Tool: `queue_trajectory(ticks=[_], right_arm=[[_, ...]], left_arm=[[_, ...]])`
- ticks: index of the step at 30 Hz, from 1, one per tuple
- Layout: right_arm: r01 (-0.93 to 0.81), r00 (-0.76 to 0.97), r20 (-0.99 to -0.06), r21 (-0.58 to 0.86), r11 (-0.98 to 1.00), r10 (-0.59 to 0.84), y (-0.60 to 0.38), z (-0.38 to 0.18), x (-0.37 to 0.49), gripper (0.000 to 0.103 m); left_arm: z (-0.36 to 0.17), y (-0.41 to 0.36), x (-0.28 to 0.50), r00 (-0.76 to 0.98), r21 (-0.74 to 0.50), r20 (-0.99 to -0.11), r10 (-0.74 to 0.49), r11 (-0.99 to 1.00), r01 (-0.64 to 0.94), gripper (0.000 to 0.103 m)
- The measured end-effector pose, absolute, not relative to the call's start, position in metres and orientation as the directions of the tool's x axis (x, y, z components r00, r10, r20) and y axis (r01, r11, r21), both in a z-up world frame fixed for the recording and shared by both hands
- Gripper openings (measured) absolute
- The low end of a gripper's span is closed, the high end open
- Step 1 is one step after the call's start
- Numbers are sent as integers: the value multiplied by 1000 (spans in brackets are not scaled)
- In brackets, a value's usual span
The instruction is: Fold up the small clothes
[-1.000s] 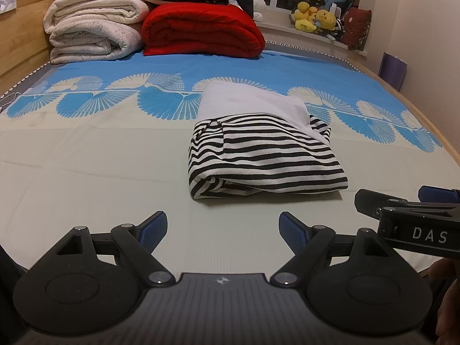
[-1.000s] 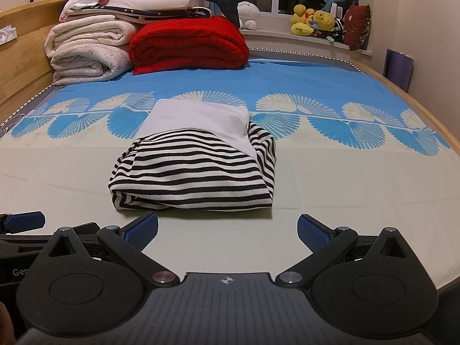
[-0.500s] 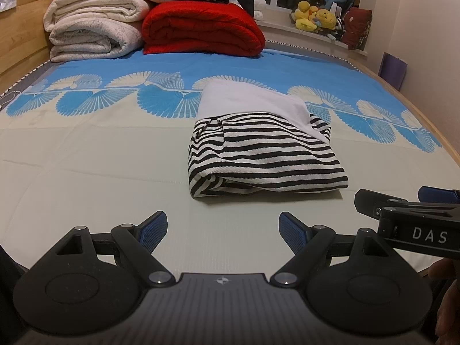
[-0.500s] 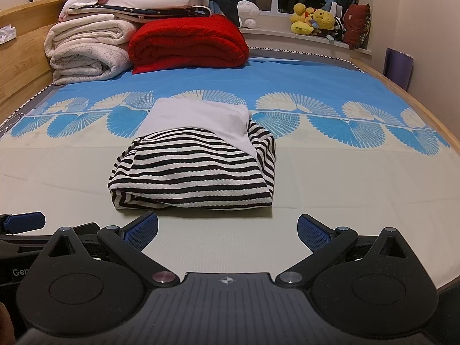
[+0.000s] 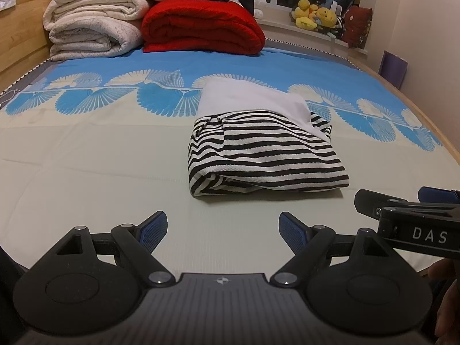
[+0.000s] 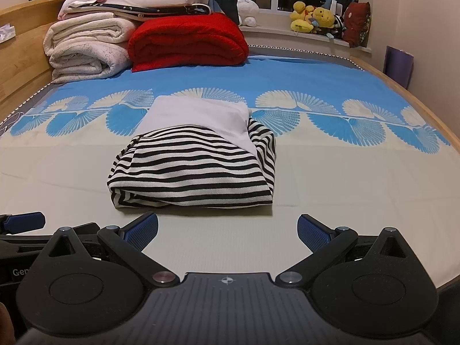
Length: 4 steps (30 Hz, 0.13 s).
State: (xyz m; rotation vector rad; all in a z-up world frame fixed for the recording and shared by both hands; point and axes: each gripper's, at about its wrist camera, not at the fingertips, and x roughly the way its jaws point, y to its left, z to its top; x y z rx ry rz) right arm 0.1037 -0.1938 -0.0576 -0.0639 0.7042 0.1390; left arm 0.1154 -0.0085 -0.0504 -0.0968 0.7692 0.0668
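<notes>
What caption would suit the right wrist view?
Open right hand-held gripper hovers before a folded striped garment on the bed.

Folded black-and-white striped garment [image 5: 258, 152], white panel on top, flat on bed [image 5: 86, 178]

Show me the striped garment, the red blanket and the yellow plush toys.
Striped garment [image 6: 195, 172]: right wrist view, middle of its folded top.
Red blanket [image 6: 187, 40]: right wrist view, its front roll.
Yellow plush toys [image 5: 316, 15]: left wrist view, on the windowsill.

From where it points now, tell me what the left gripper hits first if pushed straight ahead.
Probably bare bed sheet: the open left gripper angles downward. The folded striped garment lies further ahead, slightly right; depth is unclear.
</notes>
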Motion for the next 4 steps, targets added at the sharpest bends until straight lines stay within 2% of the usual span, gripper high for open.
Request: queue_trajectory(ticks=[4], right_arm=[[-149, 752, -651, -9, 989, 108, -195, -60, 104, 102]], left_arm=[[-52, -10, 115, 717, -64, -696, 27, 993, -100, 88]])
